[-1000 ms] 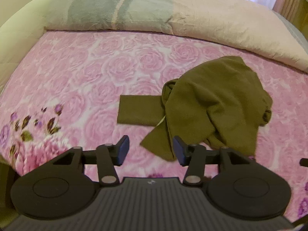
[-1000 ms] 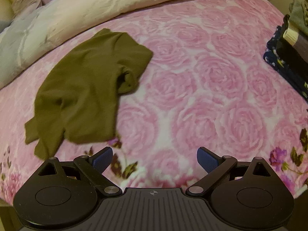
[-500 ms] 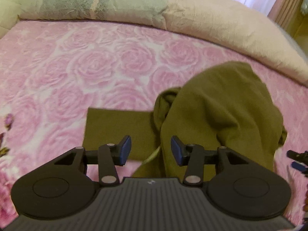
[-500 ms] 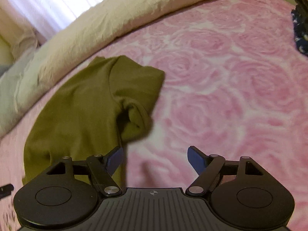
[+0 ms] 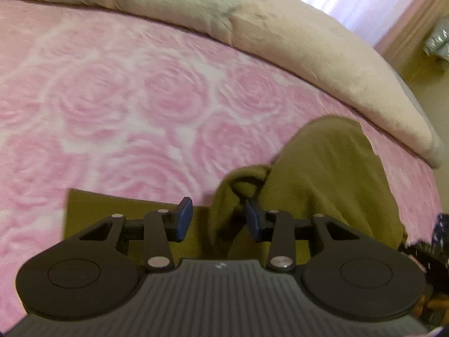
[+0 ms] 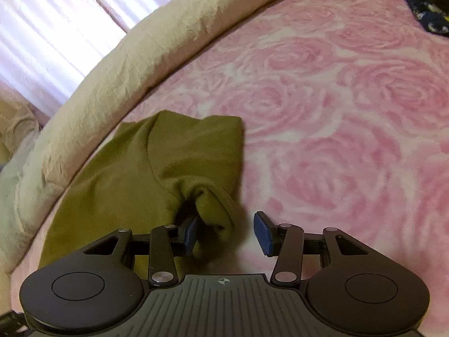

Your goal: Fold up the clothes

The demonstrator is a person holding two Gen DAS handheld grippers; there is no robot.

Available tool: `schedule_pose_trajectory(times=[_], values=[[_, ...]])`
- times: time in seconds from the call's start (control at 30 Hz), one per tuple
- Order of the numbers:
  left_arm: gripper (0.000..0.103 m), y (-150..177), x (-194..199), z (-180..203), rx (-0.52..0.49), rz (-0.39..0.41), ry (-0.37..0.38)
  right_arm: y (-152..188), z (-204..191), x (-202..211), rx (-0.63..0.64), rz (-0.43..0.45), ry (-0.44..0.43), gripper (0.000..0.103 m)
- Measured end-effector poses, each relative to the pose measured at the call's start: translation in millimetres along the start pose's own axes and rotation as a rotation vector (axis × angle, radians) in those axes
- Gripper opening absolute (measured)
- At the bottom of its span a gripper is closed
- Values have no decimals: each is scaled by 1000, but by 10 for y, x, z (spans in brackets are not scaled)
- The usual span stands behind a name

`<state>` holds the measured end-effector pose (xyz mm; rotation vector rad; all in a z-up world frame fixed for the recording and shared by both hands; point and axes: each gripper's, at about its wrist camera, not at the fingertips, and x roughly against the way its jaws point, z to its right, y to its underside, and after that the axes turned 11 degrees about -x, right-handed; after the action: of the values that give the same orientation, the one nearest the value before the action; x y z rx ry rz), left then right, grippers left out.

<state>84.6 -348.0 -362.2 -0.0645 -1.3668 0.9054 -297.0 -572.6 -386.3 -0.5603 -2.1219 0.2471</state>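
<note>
An olive green garment (image 5: 322,168) lies crumpled on the pink rose bedspread (image 5: 112,98), one sleeve (image 5: 112,207) spread flat to the left. My left gripper (image 5: 219,219) hovers low over a raised fold near the collar. Its jaws are closing with that fold between them, and a gap still shows beside the left pad. In the right wrist view the same garment (image 6: 126,174) fills the left half. My right gripper (image 6: 228,233) straddles a bunched edge of it and its jaws are closing. The left pad touches cloth, while the right pad stands apart over bare bedspread.
A beige quilt (image 5: 308,45) is rolled along the bed's far edge and appears again as the quilt (image 6: 140,56) under a bright curtain (image 6: 56,28). Dark patterned clothes (image 6: 421,14) are at the bed's far right. Pink bedspread (image 6: 350,140) stretches to the right of the garment.
Both grippers have dropped toward the garment and tipped downward. Their jaws have narrowed, the right by much more. Folds of the olive cloth now lie between the pads of each.
</note>
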Motion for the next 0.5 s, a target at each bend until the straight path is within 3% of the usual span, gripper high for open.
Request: schedule_pose_trajectory(times=[0.03, 0.07, 0.1, 0.13, 0.2, 0.27, 0.4, 0.5], values=[[30, 4, -73, 0, -6, -13, 11, -2, -17, -39, -1, 8, -8, 47], [20, 12, -136, -5, -8, -27, 23, 2, -41, -77, 10, 13, -9, 45], [4, 15, -179, -9, -12, -39, 33, 13, -74, -113, 37, 15, -1, 20], [3, 8, -210, -5, -26, -50, 39, 11, -108, -145, 68, 11, 13, 8], [2, -51, -172, 18, -95, -39, 9, -60, -193, -111, 163, 13, 59, 8], [2, -172, 22, 26, -189, 26, -45, -175, -292, -6, 274, 43, 103, 7], [4, -491, 661, -41, -331, 222, -153, -613, -567, 499, 593, 212, 171, 7], [4, -586, 1159, -6, -455, 321, -177, -780, -757, 965, 883, 326, 192, 7]])
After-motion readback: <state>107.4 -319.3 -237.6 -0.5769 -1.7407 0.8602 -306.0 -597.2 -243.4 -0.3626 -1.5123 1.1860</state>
